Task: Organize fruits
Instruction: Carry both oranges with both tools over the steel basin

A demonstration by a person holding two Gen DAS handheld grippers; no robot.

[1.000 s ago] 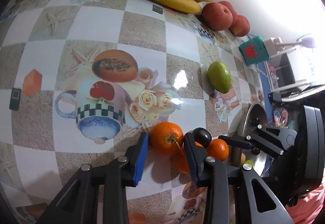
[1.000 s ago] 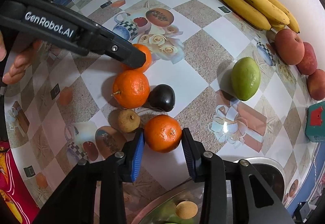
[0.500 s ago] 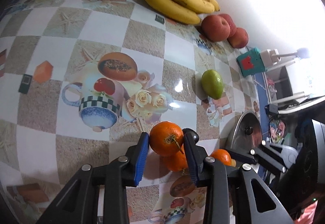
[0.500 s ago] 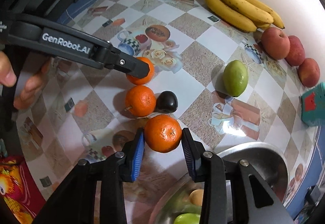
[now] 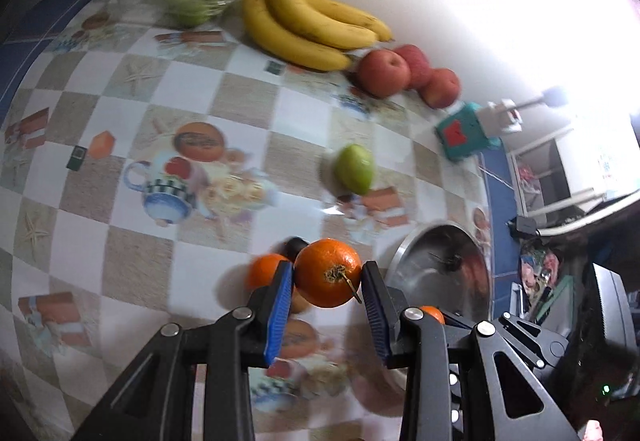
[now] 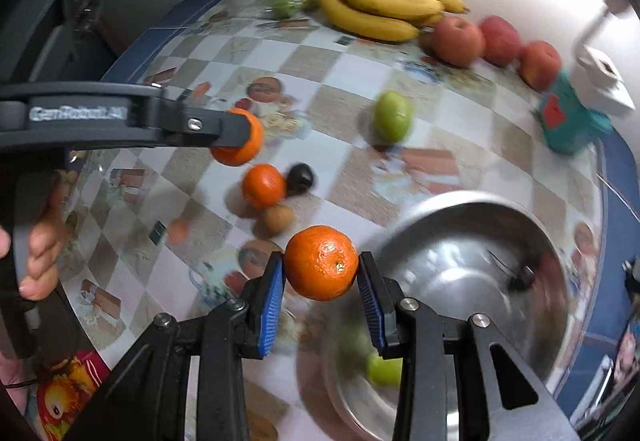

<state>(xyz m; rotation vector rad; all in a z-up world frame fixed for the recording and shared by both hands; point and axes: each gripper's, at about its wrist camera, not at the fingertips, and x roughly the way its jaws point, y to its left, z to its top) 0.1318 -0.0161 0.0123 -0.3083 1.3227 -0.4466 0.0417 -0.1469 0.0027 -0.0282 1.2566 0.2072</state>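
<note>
Both hands are loaded right now: the left hand-held gripper [image 5: 327, 278] is clamped on an orange with a stem [image 5: 328, 273], and the right hand-held gripper [image 6: 321, 279] is squeezing a second orange [image 6: 321, 262], blue pads pressed on both sides of each. Both fruits look clear of the desk [image 6: 352, 81].

The steel bowl [image 6: 532, 241] sits at about 4 o'clock in the right wrist view, with something green [image 6: 382, 369] already in it — blurry, so I can't say which fruit. I'd guess the step in hand is carrying the oranges over to that bowl.

How I'd do it well:
- Keep the squeeze steady and don't let go until the orange is low inside the bowl. Round fruit dropped on steel will bounce or roll.
- Go one hand at a time. The two grippers are close together, and the right one is nearer the rim, so it should go first.
- Set the orange beside the green fruit, not on top of it.
- The stem on the left orange sticks out toward the right pad — it may snag on release, so open wide.

Left on the desk at roughly 10 o'clock from the right gripper: a third orange [image 6: 263, 186], a dark round fruit [image 6: 301, 177] touching it and a small brown one [image 6: 277, 219] just beside. The green mango-like fruit [image 6: 393, 115], the bananas [image 6: 380, 7] and the apples [image 6: 458, 37] sit further off, toward 12.
</note>
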